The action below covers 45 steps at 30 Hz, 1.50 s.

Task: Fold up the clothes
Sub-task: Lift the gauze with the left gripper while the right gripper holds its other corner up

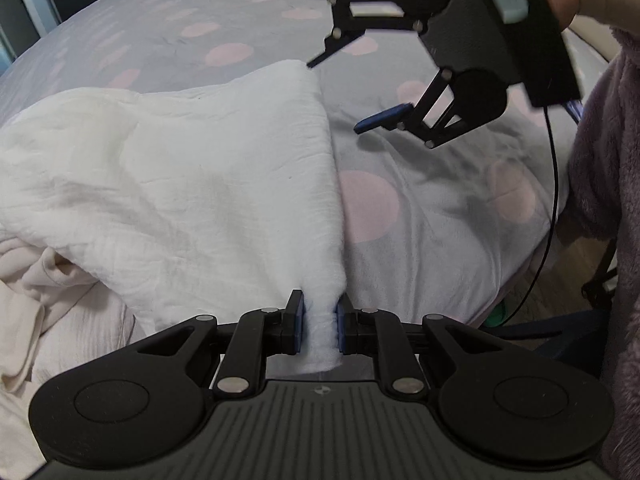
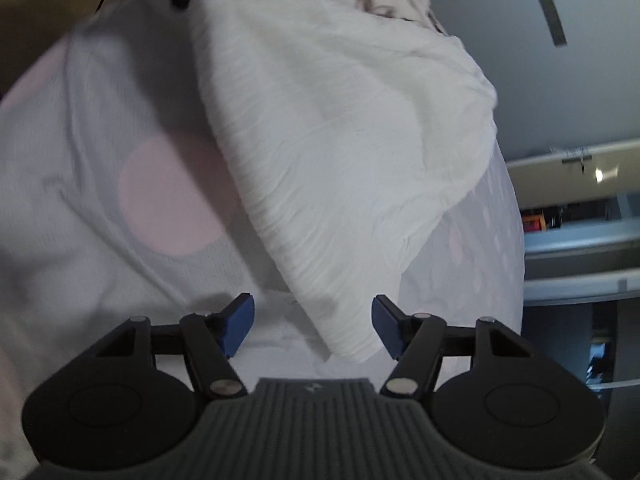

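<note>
The left gripper is clamped on a bunched corner of the white garment; the cloth is pinched between the blue pads and a tuft protrudes behind them. The garment is spread from that corner across the bed, its far corner lying close to the right gripper. The right gripper's jaws stand wide apart and hold nothing. In the right wrist view that far corner is seen just ahead of the open jaws, nearer the right-hand pad, not yet between them.

The step in hand is judged to be the seizing of the second corner. It is advised that the open jaws be centred on the corner's tip, so that the whole edge thickness is taken and none of the bedsheet beneath is caught. The left grip should be kept firm and the edge between the two corners drawn lightly taut before any fold is made. The fabric appears thin and crinkled, and slippage from a shallow bite is considered likely.

The bed is covered with a pale grey sheet bearing pink dots, somewhat creased. A pile of cream clothing is noted beside the garment. A black cable hangs at the bed's edge. Shelving is visible beyond the bed; details are blurred.
</note>
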Tool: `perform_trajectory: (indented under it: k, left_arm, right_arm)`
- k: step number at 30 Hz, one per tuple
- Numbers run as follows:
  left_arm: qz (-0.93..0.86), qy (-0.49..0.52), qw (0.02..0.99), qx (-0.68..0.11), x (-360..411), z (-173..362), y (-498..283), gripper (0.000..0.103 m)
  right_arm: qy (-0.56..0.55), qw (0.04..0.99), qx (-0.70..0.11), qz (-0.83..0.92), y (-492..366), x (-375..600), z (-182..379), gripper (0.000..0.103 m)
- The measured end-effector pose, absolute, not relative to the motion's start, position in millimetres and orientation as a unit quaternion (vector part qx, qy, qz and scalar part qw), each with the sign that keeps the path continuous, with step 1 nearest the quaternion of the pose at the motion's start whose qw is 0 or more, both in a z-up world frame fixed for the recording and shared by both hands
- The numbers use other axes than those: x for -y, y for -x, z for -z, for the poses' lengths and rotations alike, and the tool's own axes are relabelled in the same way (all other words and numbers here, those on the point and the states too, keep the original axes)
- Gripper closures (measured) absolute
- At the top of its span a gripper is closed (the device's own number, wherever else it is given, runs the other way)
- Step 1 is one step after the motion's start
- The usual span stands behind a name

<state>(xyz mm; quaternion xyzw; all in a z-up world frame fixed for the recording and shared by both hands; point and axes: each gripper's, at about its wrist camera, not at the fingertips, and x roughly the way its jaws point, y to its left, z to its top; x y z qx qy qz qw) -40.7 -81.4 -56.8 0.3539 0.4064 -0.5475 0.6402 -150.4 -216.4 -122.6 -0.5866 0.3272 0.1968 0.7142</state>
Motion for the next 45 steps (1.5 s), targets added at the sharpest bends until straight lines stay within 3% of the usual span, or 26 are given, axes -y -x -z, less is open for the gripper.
perform_trajectory:
  k: [5,9,11,13,19,25,39,45]
  left_arm:
    - [0.543,-0.337,0.646,-0.417,74.4,56.5,32.8,0.09]
    - [0.54,-0.323,0.65,-0.427,69.2,56.4,26.8,0.09]
    - [0.54,-0.313,0.652,-0.43,66.7,54.5,24.3,0.09]
    - [0.539,-0.298,0.657,-0.435,63.9,51.8,20.6,0.09]
    - [0.548,-0.257,0.673,-0.425,54.7,30.9,15.9,0.09]
    - [0.552,-0.229,0.704,-0.384,48.5,-24.6,12.0,0.09]
    - [0.55,-0.218,0.786,-0.179,37.1,-240.6,17.6,0.091]
    - [0.562,-0.232,0.781,-0.145,74.1,-270.4,12.8,0.091]
  right_arm:
    - [0.609,0.696,-0.321,-0.203,130.6,219.0,132.1,0.046]
    - [0.63,0.682,-0.31,-0.206,120.5,218.8,143.3,0.049]
    - [0.631,0.682,-0.306,-0.208,114.6,220.2,147.5,0.058]
    - [0.625,0.684,-0.312,-0.211,110.3,221.6,148.6,0.081]
    - [0.601,0.716,-0.306,-0.178,105.6,224.7,129.0,0.09]
    - [0.536,0.783,-0.298,-0.106,96.0,227.0,63.2,0.093]
    - [0.48,0.855,-0.199,0.009,161.3,225.8,-164.8,0.094]
    - [0.436,0.87,-0.228,0.032,187.5,230.8,-232.4,0.093]
